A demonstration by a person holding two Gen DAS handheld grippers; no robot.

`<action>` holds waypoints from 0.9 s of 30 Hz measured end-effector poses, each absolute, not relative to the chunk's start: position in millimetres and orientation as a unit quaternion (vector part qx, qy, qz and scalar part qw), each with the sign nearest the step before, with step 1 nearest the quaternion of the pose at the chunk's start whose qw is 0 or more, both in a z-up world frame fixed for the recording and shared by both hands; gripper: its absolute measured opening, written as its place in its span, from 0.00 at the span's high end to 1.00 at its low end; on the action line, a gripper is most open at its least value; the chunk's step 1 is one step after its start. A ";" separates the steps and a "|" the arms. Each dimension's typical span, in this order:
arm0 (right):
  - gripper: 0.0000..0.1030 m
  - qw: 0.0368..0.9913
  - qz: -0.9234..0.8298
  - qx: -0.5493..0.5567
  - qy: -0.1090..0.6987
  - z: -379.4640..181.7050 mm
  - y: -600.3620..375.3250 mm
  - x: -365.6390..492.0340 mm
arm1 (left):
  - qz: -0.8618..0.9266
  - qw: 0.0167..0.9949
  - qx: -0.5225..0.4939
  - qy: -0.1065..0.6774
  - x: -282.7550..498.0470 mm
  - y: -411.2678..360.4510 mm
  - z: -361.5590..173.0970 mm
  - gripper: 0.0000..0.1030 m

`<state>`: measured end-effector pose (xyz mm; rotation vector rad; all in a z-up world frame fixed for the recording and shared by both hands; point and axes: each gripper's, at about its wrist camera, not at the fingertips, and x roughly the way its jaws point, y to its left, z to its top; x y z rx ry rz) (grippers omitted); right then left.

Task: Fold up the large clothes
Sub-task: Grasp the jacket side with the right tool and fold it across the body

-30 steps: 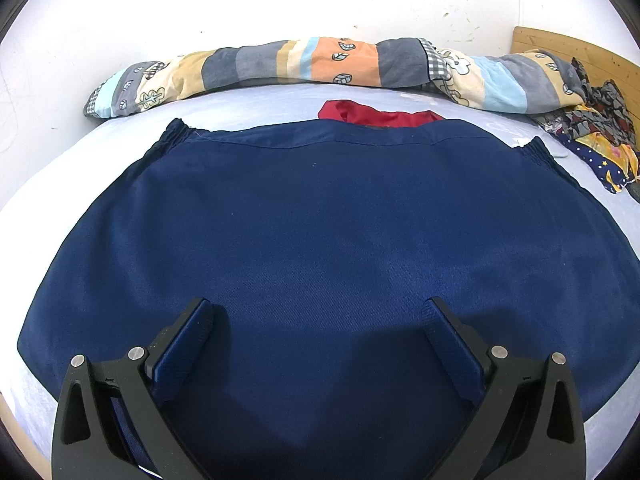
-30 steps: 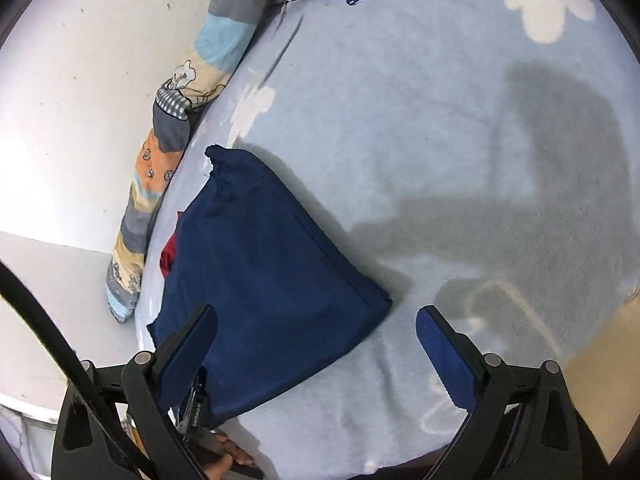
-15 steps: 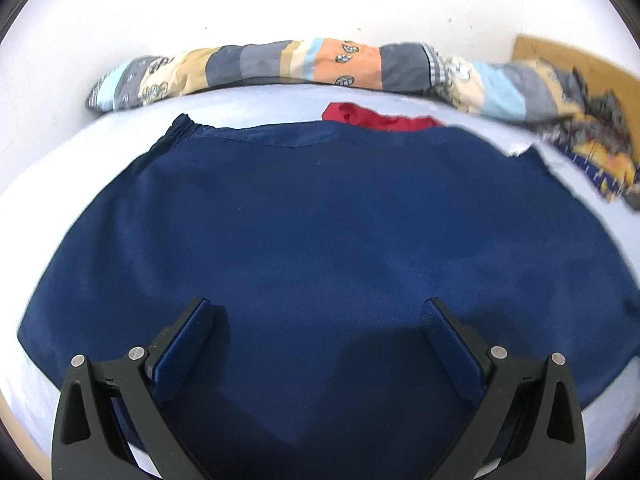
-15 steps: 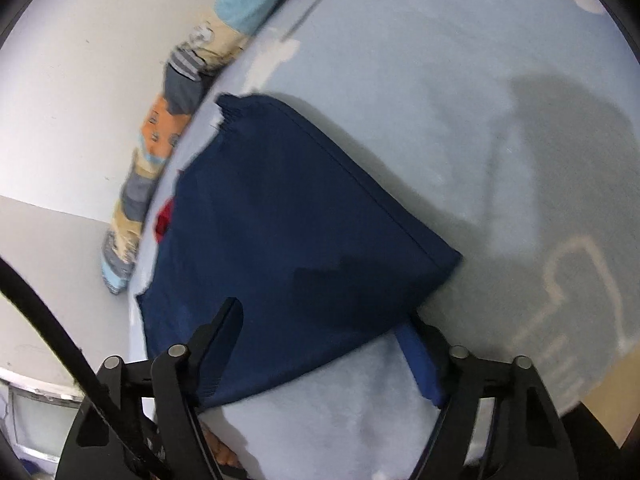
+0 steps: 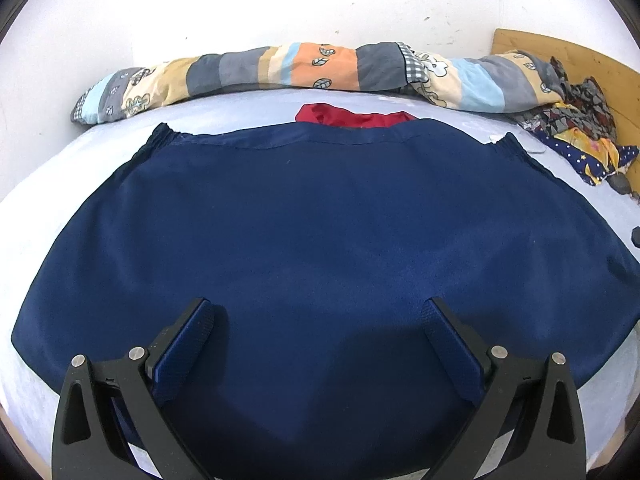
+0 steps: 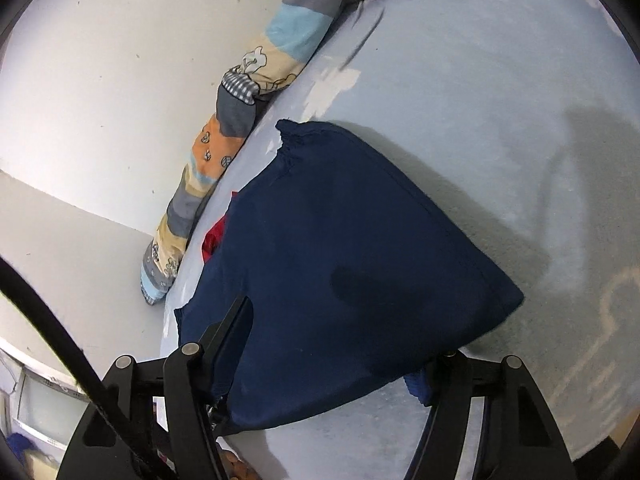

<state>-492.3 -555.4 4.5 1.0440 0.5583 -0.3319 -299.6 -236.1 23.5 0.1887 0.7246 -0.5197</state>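
A large navy garment (image 5: 320, 220) lies spread flat on the light blue bed (image 5: 40, 184), its gathered waistband at the far side. My left gripper (image 5: 318, 308) hovers open over the garment's near middle, with nothing between its pads. In the right wrist view the same navy garment (image 6: 352, 248) fills the centre. My right gripper (image 6: 340, 340) stands at its near corner, jaws partly narrowed. The cloth edge lies across the gap and covers most of the right finger (image 6: 418, 386). The pads stand apart and do not pinch it.
A long patchwork bolster (image 5: 280, 68) runs along the white wall behind the garment. A red cloth (image 5: 352, 116) peeks out past the waistband. Crumpled patterned clothes (image 5: 580, 132) lie at the far right by a wooden headboard (image 5: 560, 52). A black cable (image 6: 60, 340) crosses the right view.
My right gripper has moved in onto the garment's near corner and its jaws have narrowed, so the cloth now lies over the right finger. The left gripper has stayed put.
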 end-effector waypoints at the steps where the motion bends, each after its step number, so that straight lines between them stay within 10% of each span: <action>1: 0.28 0.812 -0.148 0.499 0.265 -1.1 -556.4 -490.8 | -0.251 0.898 0.091 0.350 -299.0 -236.2 23.5 0.00; 8: 0.35 0.811 -0.137 0.503 0.264 -16.0 -553.4 -479.9 | -0.250 0.897 0.091 0.354 -298.8 -235.9 22.2 0.00; 10: 0.78 0.808 -0.161 0.487 0.290 -19.3 -554.6 -475.1 | -0.250 0.897 0.091 0.354 -298.6 -236.0 22.8 0.00; 27: 0.78 0.816 -0.160 0.480 0.280 -24.1 -559.8 -477.3 | -0.251 0.900 0.097 0.344 -299.9 -235.9 22.9 0.00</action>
